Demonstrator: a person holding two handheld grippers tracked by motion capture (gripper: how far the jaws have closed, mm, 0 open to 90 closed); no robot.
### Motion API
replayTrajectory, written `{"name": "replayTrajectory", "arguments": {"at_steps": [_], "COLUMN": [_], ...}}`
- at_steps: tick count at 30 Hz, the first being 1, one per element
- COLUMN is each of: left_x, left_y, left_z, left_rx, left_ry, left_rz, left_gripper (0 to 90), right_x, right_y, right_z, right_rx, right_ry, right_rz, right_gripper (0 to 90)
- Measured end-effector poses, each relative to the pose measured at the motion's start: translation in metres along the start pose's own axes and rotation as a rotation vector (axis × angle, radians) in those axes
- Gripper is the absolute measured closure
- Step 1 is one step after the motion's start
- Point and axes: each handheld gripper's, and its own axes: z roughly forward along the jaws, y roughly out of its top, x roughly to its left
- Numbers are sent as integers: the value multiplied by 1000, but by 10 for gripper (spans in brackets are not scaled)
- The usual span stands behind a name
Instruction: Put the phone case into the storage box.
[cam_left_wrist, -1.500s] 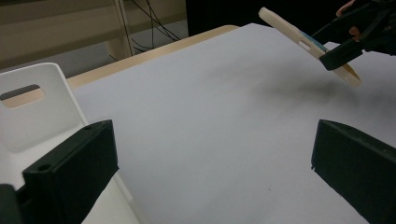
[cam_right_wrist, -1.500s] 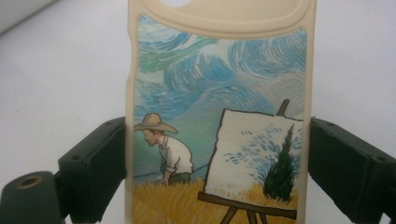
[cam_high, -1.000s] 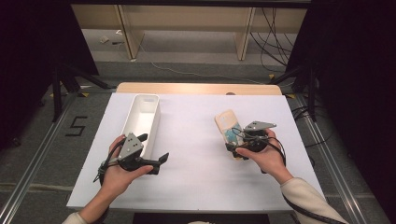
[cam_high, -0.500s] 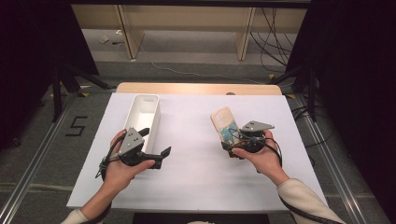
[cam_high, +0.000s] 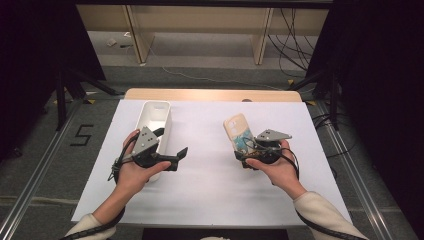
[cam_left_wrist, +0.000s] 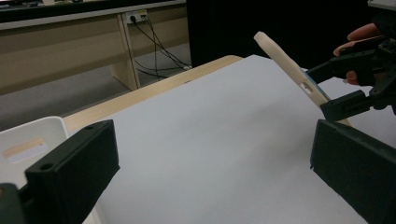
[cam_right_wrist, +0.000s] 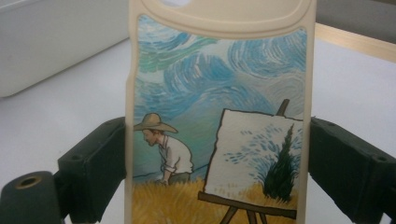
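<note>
A cream phone case (cam_high: 235, 128) with a painted scene of a man in a straw hat at an easel (cam_right_wrist: 219, 116) is held off the white table, tilted up. My right gripper (cam_high: 244, 151) is shut on its lower part, one jaw on each long edge (cam_right_wrist: 219, 177). The left gripper view shows the case (cam_left_wrist: 285, 70) edge-on at the upper right, with the right gripper (cam_left_wrist: 345, 84) clamping it. My left gripper (cam_high: 178, 158) is open and holds nothing; it hovers at the table's left, beside a white bin (cam_high: 155, 112), its jaws (cam_left_wrist: 210, 172) pointing toward the case.
The long white bin (cam_left_wrist: 28, 140) stands at the left, lengthwise toward the far edge. A white sheet (cam_high: 210, 190) covers the table, with a wooden strip (cam_high: 210, 95) along the back. Cables and shelving lie on the floor beyond.
My right gripper has shifted the case slightly left. My left gripper has moved a little forward and right, closer to the bin's near end.
</note>
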Motion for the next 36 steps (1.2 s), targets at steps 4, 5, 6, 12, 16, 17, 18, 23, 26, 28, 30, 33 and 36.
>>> {"name": "replayTrajectory", "arguments": {"at_steps": [4, 5, 6, 12, 16, 17, 18, 23, 26, 28, 30, 33, 36], "left_x": [-3, -4, -5, -10, -10, -10, -10, -13, -14, -16, -17, -18, -20], "left_y": [3, 4, 4, 9, 13, 13, 14, 18, 21, 23, 24, 26, 28], "left_z": [6, 8, 10, 19, 24, 24, 25, 29, 31, 34, 36, 39, 42], "left_rx": [7, 9, 10, 15, 14, 14, 14, 10, 7, 4, 5, 8, 9], "left_ry": [-12, -16, -20, -39, -42, -44, -44, -54, -60, -65, -65, -69, -75], "left_rz": [9, 11, 12, 22, 19, 20, 19, 22, 27, 27, 28, 32, 37], "left_gripper": [7, 7, 8, 8, 8, 8, 8, 10, 11, 11, 12, 13, 13], "right_x": [3, 3, 4, 7, 9, 10, 10, 13, 14, 15, 16, 17, 18], "right_y": [1, 0, 0, 1, 2, 2, 2, 3, 3, 4, 4, 4, 4], "right_z": [2, 2, 3, 4, 5, 6, 6, 7, 8, 8, 9, 9, 10], "right_rx": [2, 3, 5, -3, -6, -8, -8, -9, -12, -14, -17, -18, -17], "right_ry": [2, 0, -1, 4, 9, 9, 9, 15, 15, 16, 16, 17, 20], "right_rz": [-2, -2, 0, -1, -7, -6, -7, -9, -9, -14, -13, -15, -16], "right_gripper": [113, 113, 113, 113, 113, 114, 113, 113, 113, 113, 113, 113, 114]}}
